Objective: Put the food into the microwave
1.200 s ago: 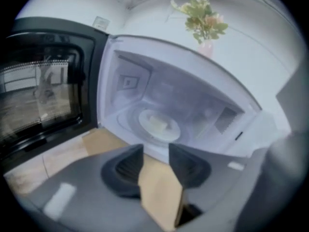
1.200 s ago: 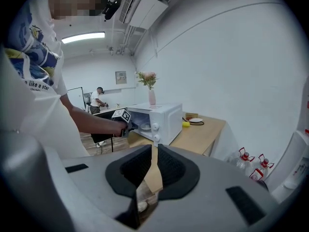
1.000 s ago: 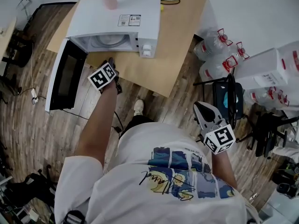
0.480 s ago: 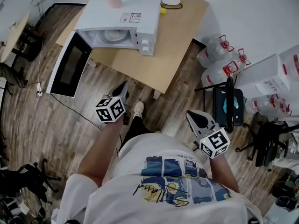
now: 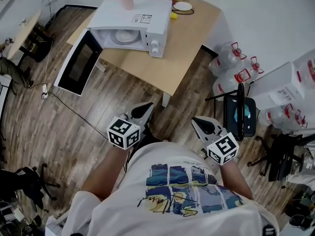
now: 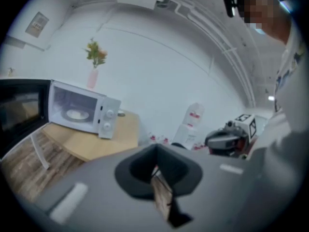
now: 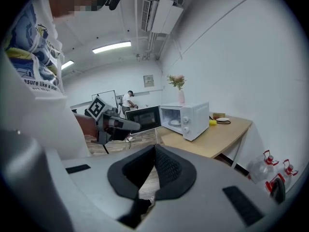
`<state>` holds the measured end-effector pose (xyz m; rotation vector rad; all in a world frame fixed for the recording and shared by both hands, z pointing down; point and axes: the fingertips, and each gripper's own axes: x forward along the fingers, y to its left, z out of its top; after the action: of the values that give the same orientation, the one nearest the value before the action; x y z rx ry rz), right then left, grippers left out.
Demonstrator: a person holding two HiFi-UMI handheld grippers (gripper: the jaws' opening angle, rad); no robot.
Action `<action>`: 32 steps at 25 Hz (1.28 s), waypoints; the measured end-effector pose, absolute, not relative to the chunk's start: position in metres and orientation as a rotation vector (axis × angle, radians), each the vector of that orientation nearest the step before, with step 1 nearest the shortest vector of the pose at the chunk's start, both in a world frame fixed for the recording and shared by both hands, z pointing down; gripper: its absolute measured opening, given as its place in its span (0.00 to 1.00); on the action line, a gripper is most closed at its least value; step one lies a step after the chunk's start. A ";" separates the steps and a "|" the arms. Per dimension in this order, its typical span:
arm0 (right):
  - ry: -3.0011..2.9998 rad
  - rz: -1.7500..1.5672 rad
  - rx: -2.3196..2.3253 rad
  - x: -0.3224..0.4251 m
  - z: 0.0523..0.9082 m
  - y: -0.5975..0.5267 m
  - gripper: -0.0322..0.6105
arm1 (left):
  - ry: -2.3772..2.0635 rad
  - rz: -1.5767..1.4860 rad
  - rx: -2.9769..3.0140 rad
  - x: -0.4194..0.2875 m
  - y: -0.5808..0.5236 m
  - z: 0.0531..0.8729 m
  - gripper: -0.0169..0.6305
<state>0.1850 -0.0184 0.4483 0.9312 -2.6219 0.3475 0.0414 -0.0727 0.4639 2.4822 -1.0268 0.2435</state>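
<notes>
The left tool (image 5: 145, 107) has its jaws pressed together with nothing between them, and it is held low, close in front of the person's shirt (image 5: 187, 186). The right tool (image 5: 197, 122) is the same: jaws together, empty, just beside the person's body. The two tools are near each other over the wooden floor (image 5: 98, 107) (both point toward the worktop).

The microwave (image 5: 138, 14) stands on the worktop (image 5: 167, 63), well apart from both tools. Its door (image 5: 78, 63) hangs wide open to the left. Inside the cavity lies a pale round dish (image 5: 125, 35); what is on it is too small to tell. A pink vase (image 5: 127, 0) stands on top of the microwave.
</notes>
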 end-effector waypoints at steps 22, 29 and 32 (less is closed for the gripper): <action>-2.650 0.325 0.910 0.179 0.442 0.012 0.06 | -0.935 0.209 2.477 0.067 -0.045 0.452 0.04; -2.666 0.333 0.853 0.173 0.452 0.029 0.06 | -0.992 0.224 2.437 0.056 -0.026 0.459 0.04; -2.667 0.334 0.840 0.170 0.457 0.036 0.06 | -1.001 0.231 2.420 0.051 -0.016 0.463 0.04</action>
<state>0.1699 0.0361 0.4565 0.8399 -2.6667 0.3337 0.0513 -0.0161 0.4634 2.4204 -1.0010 0.2314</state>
